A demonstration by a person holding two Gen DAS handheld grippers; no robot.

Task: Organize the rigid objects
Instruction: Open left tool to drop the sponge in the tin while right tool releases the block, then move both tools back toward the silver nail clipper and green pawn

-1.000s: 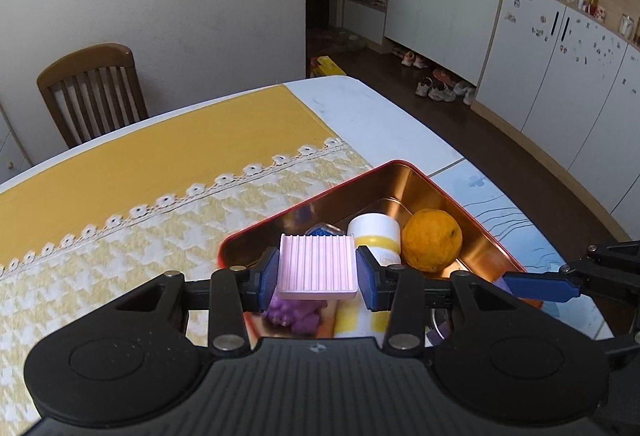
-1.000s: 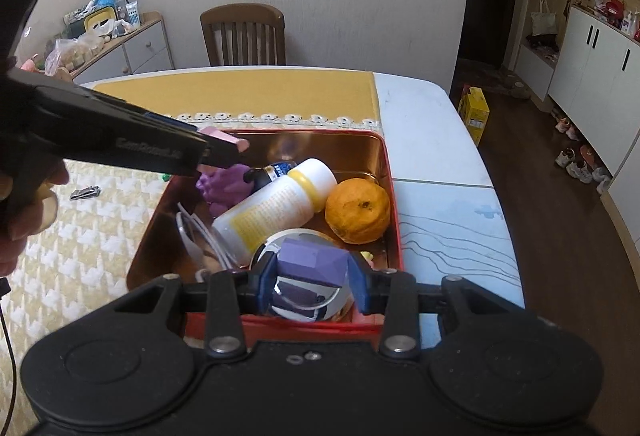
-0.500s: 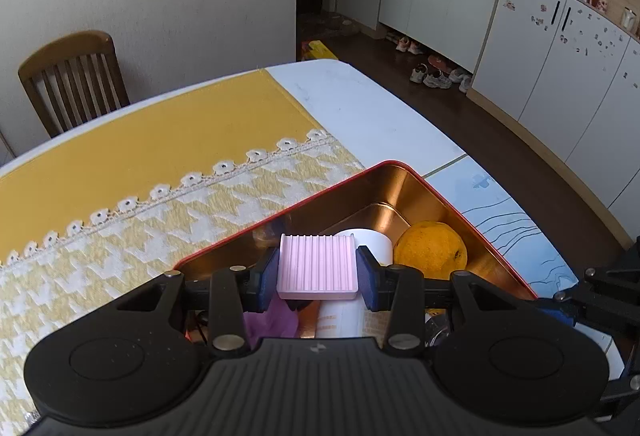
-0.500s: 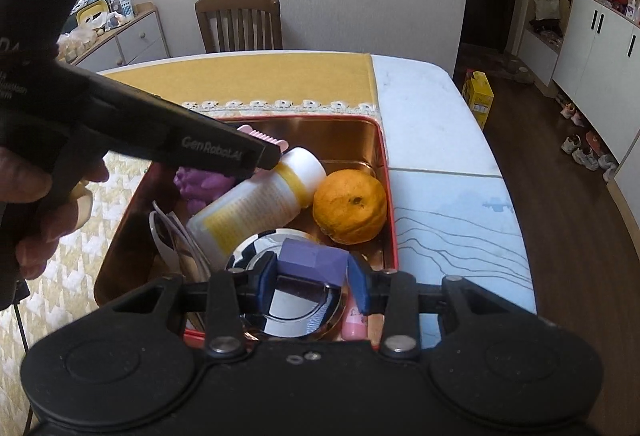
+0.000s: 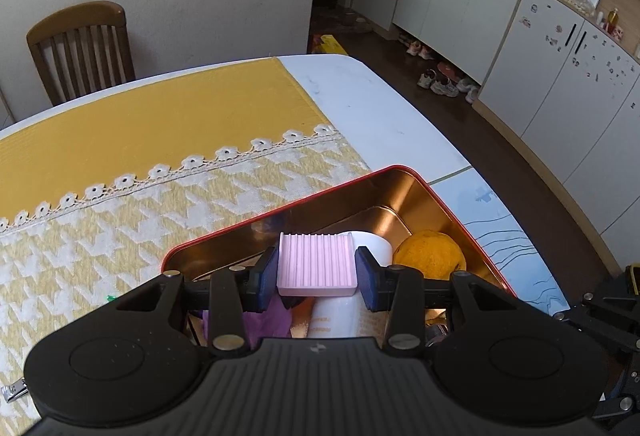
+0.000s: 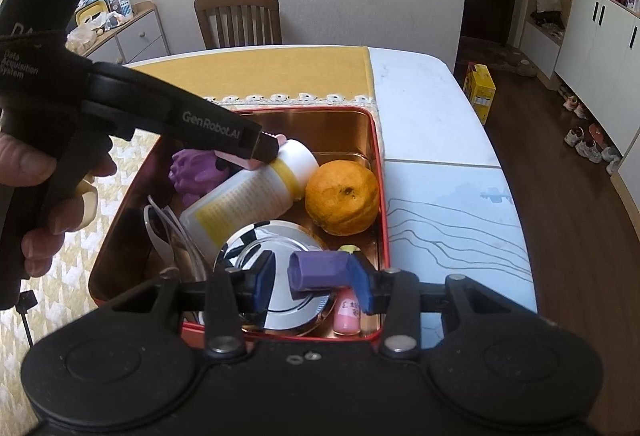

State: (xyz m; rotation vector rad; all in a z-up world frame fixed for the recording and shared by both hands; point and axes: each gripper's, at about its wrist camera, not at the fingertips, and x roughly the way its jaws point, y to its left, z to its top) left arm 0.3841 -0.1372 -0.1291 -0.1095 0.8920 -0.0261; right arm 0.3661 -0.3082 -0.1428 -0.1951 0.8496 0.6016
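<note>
Both loads hang over the red tin point(image 6: 378, 171): the left gripper point(image 5: 316, 272) clamps a pink ribbed block point(image 5: 316, 268) at lower centre, while the right gripper point(image 6: 316, 282), fingers parted, has a purple block point(image 6: 316, 272) touching only one pad (probably mid-release) — next, lower the pink one in.

The right tongs point(image 6: 316, 284) have parted, leaving the purple block point(image 6: 318, 272) (tilted now) against one pad.

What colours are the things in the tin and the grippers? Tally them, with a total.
Pink: 2, pink block and pink bottle
Purple: 2, purple block and purple toy
Orange: 1, orange fruit
White: 1, white bottle
Silver: 1, round lid
Clear: 1, plastic loops
Total: 8
</note>
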